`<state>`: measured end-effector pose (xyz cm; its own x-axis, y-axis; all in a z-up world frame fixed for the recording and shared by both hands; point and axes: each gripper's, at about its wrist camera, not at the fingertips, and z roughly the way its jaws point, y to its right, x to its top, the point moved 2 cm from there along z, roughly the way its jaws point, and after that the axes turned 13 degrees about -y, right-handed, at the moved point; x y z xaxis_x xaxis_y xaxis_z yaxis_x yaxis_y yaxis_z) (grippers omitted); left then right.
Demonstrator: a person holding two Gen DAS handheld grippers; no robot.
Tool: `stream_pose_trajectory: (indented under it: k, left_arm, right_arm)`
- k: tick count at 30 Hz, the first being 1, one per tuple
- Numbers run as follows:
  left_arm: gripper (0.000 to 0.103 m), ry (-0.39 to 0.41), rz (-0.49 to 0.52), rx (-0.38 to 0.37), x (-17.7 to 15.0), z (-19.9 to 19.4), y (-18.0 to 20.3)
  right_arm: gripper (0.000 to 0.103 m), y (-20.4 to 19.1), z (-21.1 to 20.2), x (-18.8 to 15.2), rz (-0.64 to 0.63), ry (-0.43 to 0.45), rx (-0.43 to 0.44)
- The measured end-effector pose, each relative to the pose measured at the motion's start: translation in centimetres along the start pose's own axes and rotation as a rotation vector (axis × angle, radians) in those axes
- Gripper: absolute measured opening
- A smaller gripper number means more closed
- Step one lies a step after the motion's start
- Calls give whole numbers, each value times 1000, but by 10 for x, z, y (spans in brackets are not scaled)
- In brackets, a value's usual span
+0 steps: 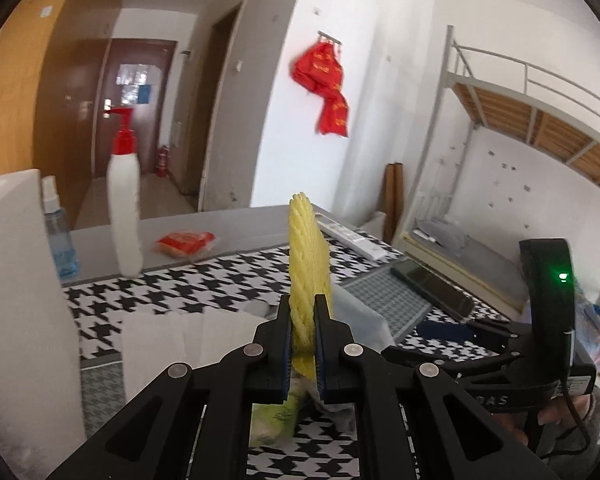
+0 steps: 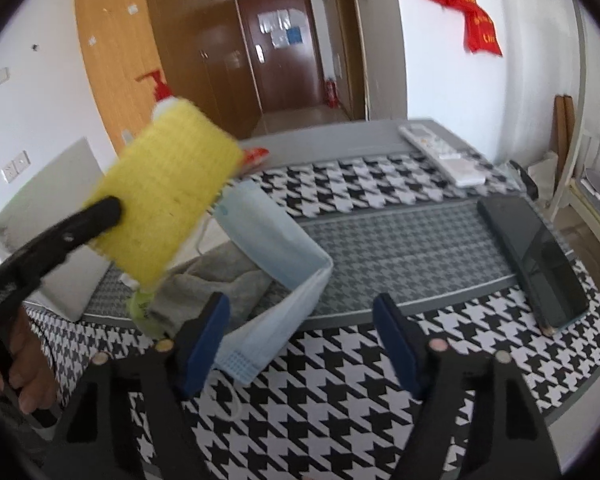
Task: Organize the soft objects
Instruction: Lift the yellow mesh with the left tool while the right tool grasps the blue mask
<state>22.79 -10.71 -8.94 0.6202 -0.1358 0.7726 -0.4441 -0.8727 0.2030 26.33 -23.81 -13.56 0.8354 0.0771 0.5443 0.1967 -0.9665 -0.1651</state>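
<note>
A yellow sponge (image 1: pixel 306 248) stands on edge above the houndstooth tablecloth, and my left gripper (image 1: pixel 303 320) is shut on its lower end. The right wrist view shows the same yellow sponge (image 2: pixel 168 188) broadside, lifted at the left with the left gripper (image 2: pixel 108 210) clamped on it. My right gripper (image 2: pixel 300 340) is open, low over the cloth. A light blue face mask (image 2: pixel 276 248) lies folded with its near end between the fingers, beside the left pad (image 2: pixel 204 340). A grey cloth (image 2: pixel 216 276) and a green item (image 2: pixel 140 304) lie under the sponge.
On the left stand a white pump bottle (image 1: pixel 126 208) with a red top, a blue spray bottle (image 1: pixel 62 240) and a white box (image 1: pixel 16 280). A red packet (image 1: pixel 186 242), a white remote (image 2: pixel 440 152) and a dark phone (image 2: pixel 536 256) lie on the table. A bunk bed (image 1: pixel 520 120) is at right.
</note>
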Motion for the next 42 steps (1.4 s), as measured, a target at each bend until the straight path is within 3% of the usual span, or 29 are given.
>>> stream_pose_trajectory:
  k: [9, 15, 17, 20, 31, 42]
  left_arm:
    - [10, -10, -27, 69, -3, 1, -12]
    - [10, 5, -14, 73, -6, -4, -9]
    - [10, 7, -16, 75, -5, -4, -9]
    - [10, 13, -28, 69, -5, -7, -10]
    - [10, 116, 9, 97, -7, -44, 1]
    - [10, 151, 28, 148, -12, -75, 1]
  right_arm:
    - [48, 1, 23, 4, 57, -88, 28]
    - [39, 0, 33, 5, 78, -130, 32]
    - [22, -1, 36, 5, 83, -140, 37]
    - [12, 0, 37, 4, 99, -143, 43]
    - [6, -1, -11, -1, 131, 3, 18]
    - [6, -20, -48, 2, 100, 103, 25]
